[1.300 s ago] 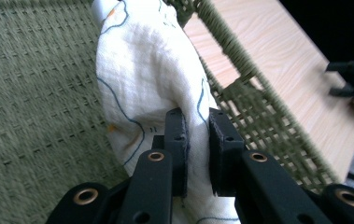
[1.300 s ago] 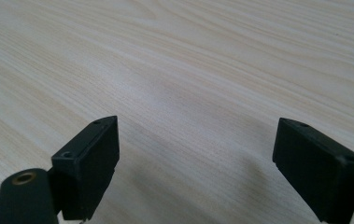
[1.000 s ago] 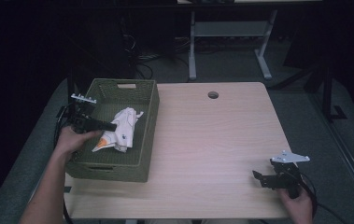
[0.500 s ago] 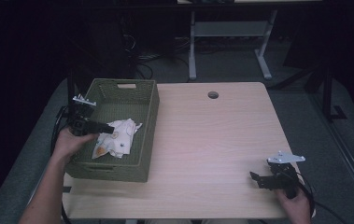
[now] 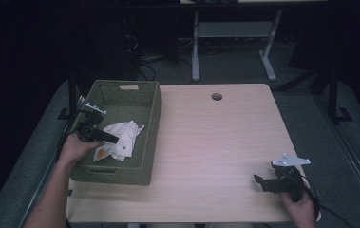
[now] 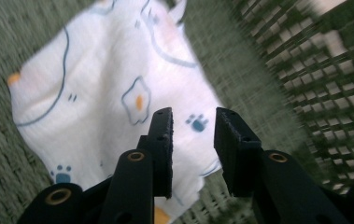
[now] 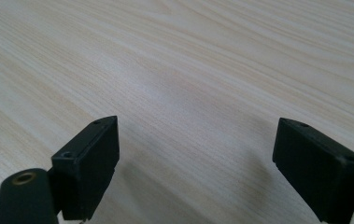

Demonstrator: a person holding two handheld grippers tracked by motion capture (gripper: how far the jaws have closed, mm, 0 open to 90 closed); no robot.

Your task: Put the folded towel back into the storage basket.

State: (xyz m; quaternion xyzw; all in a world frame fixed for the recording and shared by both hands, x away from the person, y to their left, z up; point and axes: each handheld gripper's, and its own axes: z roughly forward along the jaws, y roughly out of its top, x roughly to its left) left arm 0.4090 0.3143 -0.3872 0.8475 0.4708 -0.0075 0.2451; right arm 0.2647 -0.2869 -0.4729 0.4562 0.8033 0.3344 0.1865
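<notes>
Pale wood table in a dark room: at its left edge your left gripper hovers in the green basket, jaws just closing with nothing between them, over the printed cloth, while your right gripper rests spread wide near the right corner.

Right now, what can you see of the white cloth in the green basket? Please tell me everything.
The cloth is thin white fabric printed with fried eggs, blue paw marks and curved blue lines. It lies crumpled and partly spread on the floor of the woven green basket, toward its near end. The left tongs hang just above it, jaws a little apart with nothing between them; they have just been closing. Whether they touch the cloth, I cannot tell.
</notes>
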